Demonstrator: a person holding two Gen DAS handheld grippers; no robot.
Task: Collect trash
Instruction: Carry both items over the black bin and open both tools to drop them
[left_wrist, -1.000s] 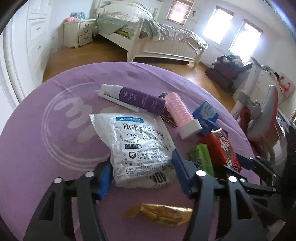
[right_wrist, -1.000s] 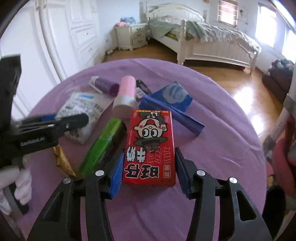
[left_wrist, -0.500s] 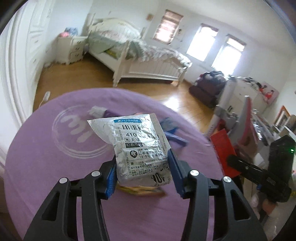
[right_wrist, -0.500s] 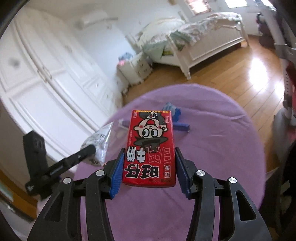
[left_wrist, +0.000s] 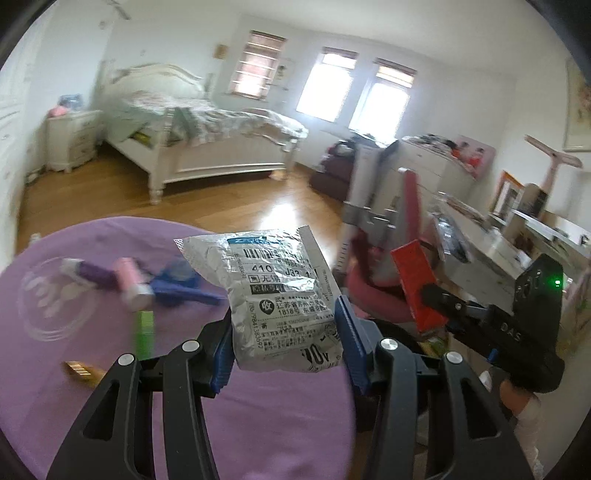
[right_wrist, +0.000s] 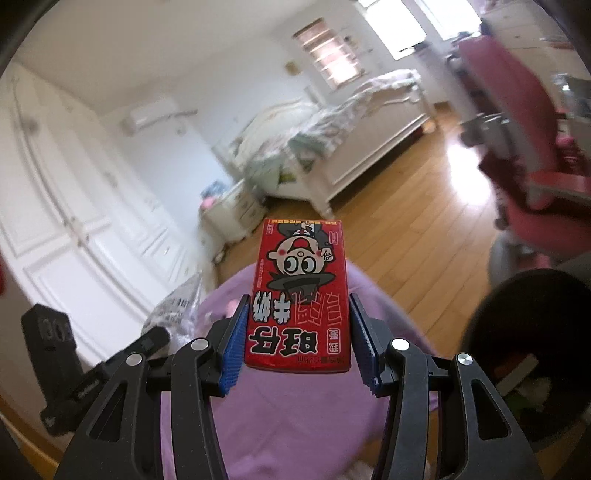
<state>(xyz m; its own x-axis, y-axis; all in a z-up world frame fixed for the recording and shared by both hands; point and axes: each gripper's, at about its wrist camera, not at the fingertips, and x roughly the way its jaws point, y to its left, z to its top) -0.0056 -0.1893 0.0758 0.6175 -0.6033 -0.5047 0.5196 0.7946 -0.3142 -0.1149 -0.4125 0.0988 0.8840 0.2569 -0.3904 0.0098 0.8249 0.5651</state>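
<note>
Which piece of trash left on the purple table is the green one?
The green stick pack, lying just in front of the pink roll; the wrapper nearer the camera is gold.

Daylight floods in thru the windows (left_wrist: 354, 99) behind the bed (left_wrist: 207, 140), blown out white w/ glare on the wood floor (left_wrist: 291, 218) below them. Fisheye bends walls & darkens the corners. Items on my desk (left_wrist: 74, 332) smear w/ motion blur; the wardrobe (right_wrist: 74, 221) left of the bed is soft too.
</note>
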